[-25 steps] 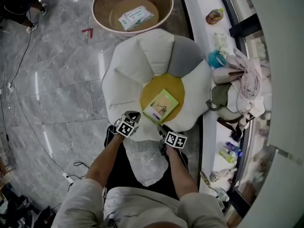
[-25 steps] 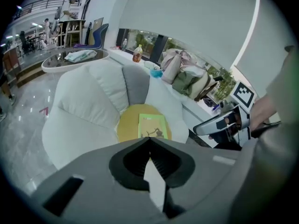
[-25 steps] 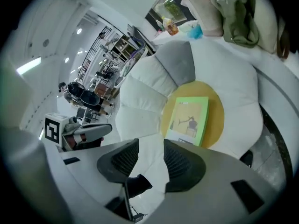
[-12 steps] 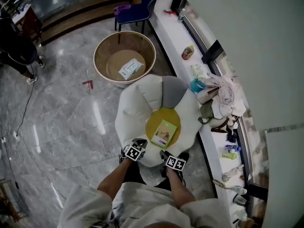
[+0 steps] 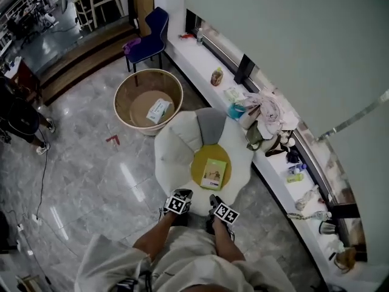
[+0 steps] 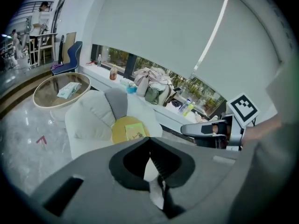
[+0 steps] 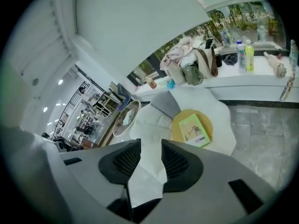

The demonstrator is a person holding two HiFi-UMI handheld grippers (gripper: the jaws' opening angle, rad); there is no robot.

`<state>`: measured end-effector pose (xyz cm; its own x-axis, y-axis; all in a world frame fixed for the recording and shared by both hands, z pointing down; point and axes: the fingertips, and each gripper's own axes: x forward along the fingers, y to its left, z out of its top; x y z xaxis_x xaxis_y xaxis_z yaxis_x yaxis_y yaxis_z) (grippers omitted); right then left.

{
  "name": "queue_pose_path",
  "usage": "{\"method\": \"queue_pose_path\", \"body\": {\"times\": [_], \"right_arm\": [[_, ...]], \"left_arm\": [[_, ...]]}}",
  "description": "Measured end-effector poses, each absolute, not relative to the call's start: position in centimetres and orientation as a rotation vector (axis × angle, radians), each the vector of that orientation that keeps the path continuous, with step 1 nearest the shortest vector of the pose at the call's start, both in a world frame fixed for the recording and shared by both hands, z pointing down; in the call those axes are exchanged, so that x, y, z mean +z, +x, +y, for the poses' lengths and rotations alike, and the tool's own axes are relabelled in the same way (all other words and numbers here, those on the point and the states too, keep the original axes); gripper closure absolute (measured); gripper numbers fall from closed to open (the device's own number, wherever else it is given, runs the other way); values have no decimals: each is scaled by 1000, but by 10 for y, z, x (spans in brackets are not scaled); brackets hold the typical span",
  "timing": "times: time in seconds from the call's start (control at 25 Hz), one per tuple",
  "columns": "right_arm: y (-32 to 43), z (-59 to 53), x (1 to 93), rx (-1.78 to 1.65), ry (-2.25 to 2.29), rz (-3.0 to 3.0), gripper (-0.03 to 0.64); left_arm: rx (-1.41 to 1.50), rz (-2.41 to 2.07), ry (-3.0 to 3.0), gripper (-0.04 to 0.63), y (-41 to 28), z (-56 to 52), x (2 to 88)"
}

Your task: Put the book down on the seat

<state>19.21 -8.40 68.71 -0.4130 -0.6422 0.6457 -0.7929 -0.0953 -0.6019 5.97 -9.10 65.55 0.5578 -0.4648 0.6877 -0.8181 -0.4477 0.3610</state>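
Observation:
A green book (image 5: 214, 173) lies flat on the yellow centre of the white flower-shaped seat (image 5: 176, 157), with nothing touching it. Both grippers hover near the person's body, short of the seat's near edge. My left gripper (image 5: 176, 204) has its jaws shut and empty. My right gripper (image 5: 223, 213) is open, its jaws closing with nothing between them. The left gripper view looks over the shut tips (image 6: 149, 141) at the book (image 6: 135, 130) and at the right gripper (image 6: 215, 129). In the right gripper view the book (image 7: 194, 129) lies beyond the parted jaws (image 7: 151, 143).
A round brown basket (image 5: 124, 87) holding a white packet (image 5: 158, 110) stands behind the seat. A white window ledge (image 5: 273, 163) to the right carries bags, clothes and bottles. A blue chair (image 5: 149, 38) stands at the back. A person (image 5: 21, 117) and a cable are at the left.
The head view has risen and widened. Both grippers have drawn back from the seat's edge toward the person's body. The book stays on the yellow centre.

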Motion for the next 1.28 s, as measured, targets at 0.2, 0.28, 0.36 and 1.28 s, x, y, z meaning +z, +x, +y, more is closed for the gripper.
{"method": "queue_pose_path", "body": {"times": [0.2, 0.28, 0.36, 1.28], "right_arm": [[195, -77, 645, 1379, 1439, -2153, 516], [197, -72, 629, 1298, 1371, -2225, 545], [204, -64, 614, 1226, 1334, -2289, 598], [249, 34, 596, 907, 1228, -2384, 611]], "left_arm": [[566, -1103, 2103, 587, 89, -72, 613], [552, -1099, 2113, 586, 104, -55, 607], [583, -1083, 2140, 588, 121, -37, 603], [541, -1233, 2144, 586, 149, 66, 599]]}}
